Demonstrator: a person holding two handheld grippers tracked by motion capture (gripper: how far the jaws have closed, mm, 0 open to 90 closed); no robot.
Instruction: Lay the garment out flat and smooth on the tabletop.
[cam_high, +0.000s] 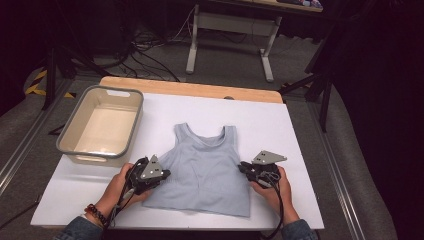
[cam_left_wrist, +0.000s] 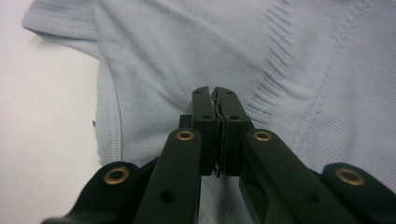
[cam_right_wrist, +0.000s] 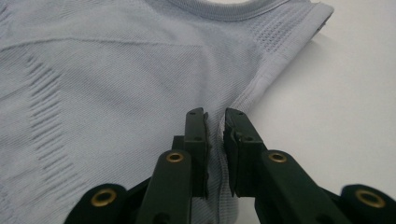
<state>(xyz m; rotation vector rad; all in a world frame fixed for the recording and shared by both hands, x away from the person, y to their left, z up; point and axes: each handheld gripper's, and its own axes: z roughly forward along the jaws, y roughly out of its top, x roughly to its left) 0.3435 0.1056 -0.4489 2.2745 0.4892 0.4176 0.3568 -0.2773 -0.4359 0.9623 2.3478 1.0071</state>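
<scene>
Top (cam_high: 205, 170): light, limp knit, flat. I grip side seams; left gripper (cam_left_wrist: 215, 100) and right gripper (cam_right_wrist: 215, 122) both pinching fabric.

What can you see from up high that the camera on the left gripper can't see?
The high view takes in the grey tub, both grippers, left and right, and the whole white table. The left gripper view gets close enough to show the knit ribbing of the top and its own jaws closed together over the cloth. Both show the pale blue tank top lying flat on the table.
</scene>
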